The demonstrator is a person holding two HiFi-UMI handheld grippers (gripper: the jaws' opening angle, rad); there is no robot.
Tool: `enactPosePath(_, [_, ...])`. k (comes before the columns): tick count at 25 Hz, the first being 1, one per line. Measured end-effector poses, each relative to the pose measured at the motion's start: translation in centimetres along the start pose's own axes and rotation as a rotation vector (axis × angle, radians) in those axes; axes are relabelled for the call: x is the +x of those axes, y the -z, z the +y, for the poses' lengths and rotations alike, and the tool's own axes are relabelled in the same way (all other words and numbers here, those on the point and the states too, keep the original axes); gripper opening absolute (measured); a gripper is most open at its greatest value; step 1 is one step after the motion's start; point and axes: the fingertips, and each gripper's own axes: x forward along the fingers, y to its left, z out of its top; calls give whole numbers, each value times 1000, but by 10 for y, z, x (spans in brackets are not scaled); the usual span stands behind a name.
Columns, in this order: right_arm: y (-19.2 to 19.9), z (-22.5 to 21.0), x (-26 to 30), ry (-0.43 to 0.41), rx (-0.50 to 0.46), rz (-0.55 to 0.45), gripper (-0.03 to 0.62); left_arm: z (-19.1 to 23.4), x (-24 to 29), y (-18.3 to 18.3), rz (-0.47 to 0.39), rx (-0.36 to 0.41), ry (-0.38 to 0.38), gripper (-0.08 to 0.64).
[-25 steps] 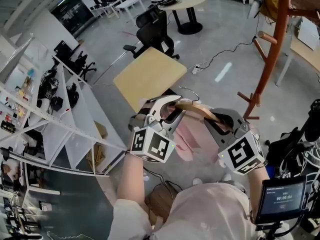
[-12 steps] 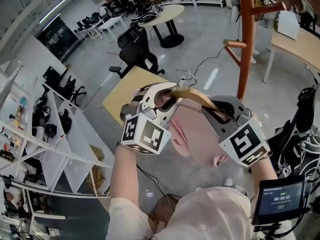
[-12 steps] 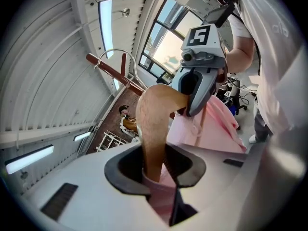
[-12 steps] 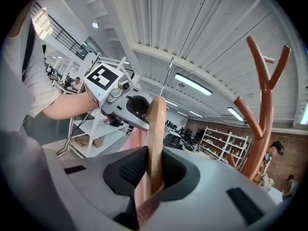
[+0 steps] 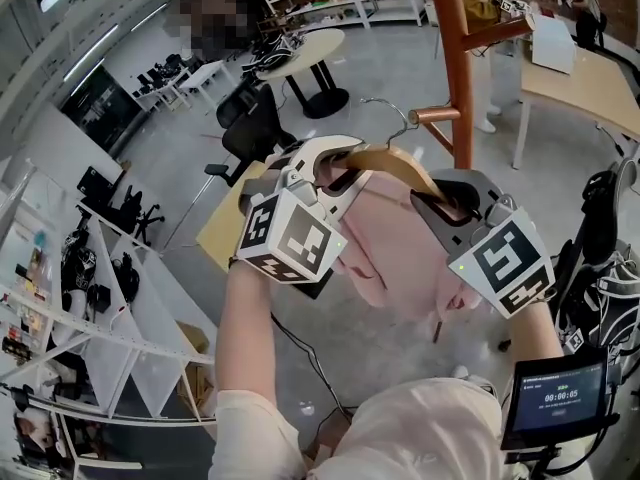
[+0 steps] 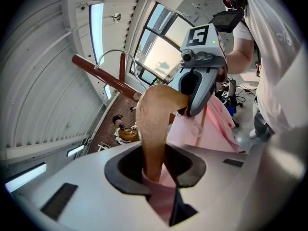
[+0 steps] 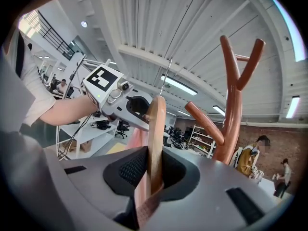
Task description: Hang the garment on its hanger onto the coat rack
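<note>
A wooden hanger [image 5: 385,158] with a pink garment [image 5: 400,253] draped on it is held up in the air between my two grippers. My left gripper [image 5: 335,173] is shut on the hanger's left arm [image 6: 154,129], with pink cloth pinched beside it. My right gripper [image 5: 440,203] is shut on the right arm [image 7: 155,138]. The hanger's wire hook [image 5: 385,108] stands just left of a peg [image 5: 435,116] of the red-brown coat rack [image 5: 455,58]. In the right gripper view the coat rack [image 7: 233,114] rises to the right of the hanger, apart from it.
A tan table [image 5: 225,233] and a black office chair [image 5: 250,133] stand below and left. White shelving [image 5: 90,298] fills the left side. A desk [image 5: 590,88] is at the far right, and bags and a small screen [image 5: 555,398] at the near right. People stand in the background [image 7: 250,160].
Both grippers have lifted the hanger with the garment and carried it toward the coat rack. The hook has come up level with a peg.
</note>
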Motion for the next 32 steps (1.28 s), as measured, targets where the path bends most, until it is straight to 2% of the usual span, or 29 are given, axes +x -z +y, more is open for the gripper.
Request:
enactPosePath(9, [48,-30,1,34,63,50,72,-16,59,1,-11,-7,80,106])
enactPosePath(32, [98,-31,11,15,191,121,72,-49,99,24,16,-61,172,106])
